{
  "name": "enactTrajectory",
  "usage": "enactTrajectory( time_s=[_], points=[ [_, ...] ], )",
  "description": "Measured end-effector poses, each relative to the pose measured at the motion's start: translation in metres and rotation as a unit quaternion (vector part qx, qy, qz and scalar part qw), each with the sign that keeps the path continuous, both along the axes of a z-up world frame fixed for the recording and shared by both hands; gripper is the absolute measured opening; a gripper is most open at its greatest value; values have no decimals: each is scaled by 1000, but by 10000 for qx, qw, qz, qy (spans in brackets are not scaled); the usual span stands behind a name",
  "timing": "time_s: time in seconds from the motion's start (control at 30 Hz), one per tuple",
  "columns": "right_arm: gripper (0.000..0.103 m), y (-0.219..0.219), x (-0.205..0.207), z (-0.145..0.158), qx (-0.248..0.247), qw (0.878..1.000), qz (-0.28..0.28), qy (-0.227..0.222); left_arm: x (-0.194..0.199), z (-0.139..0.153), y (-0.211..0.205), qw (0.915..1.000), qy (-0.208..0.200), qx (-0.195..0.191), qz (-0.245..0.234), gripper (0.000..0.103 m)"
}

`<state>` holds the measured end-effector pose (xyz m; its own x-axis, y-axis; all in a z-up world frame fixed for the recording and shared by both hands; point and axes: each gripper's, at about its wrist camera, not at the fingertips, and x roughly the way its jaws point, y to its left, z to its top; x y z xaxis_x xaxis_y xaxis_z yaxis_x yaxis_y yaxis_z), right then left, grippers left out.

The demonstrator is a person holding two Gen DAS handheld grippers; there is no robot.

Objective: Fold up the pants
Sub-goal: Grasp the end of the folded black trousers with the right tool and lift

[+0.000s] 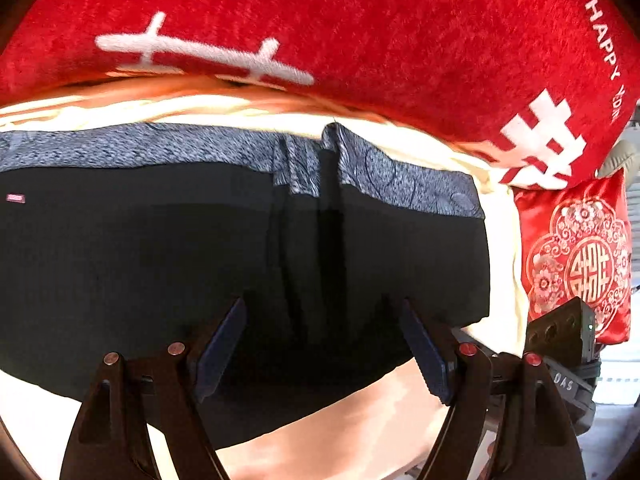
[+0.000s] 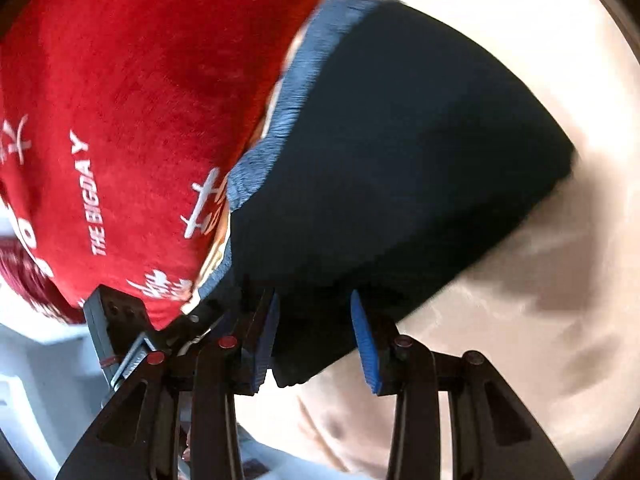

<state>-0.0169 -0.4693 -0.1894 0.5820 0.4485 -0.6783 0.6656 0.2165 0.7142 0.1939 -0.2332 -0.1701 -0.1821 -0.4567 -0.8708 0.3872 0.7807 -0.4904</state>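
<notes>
Left wrist view showed the left gripper nearest the lens, its two blue-padded fingers spread wide apart and grasping nothing, poised over the near edge of one pair of black pants. The pants lay flat on a cream bed sheet, folded into a broad block whose long axis ran left to right across the view. Its single grey waistband ran along the far edge, with one small pink label on the black cloth at the far left. At the lower right, part of the other tool's black body was visible just off the sheet. Beyond the waistband rested one large red plush cushion with white lettering, and to the right one smaller red satin cushion with a round white pattern: two cushions in all.

Right wrist view showed the right gripper with its two fingers released, a clear gap between the pads, straddling the near corner of the same pants without pinching it. From this side the pants stretched away up and to the right, the waistband running along their left edge against the large red cushion. Cream sheet filled the right side of the view.
</notes>
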Motion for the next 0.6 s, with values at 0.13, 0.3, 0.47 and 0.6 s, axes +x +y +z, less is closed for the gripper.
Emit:
enactTrajectory(
  time_s=[0.13,0.3,0.47,0.6],
  points=[
    [51,-5,-9,-13,353,9984,-447,-51,3,-16,-20,9997,162,175,-70,80],
    [55,-18,-19,-17,631,9940,-854,-278,1,-19,-20,9997,221,106,-45,80],
    [41,-19,-1,-29,749,9929,-880,-289,-9,-11,-34,9995,-83,184,-224,68],
    [13,-23,2,-16,589,9954,-690,-308,-19,7,-35,9993,-306,75,-200,67]
  ],
)
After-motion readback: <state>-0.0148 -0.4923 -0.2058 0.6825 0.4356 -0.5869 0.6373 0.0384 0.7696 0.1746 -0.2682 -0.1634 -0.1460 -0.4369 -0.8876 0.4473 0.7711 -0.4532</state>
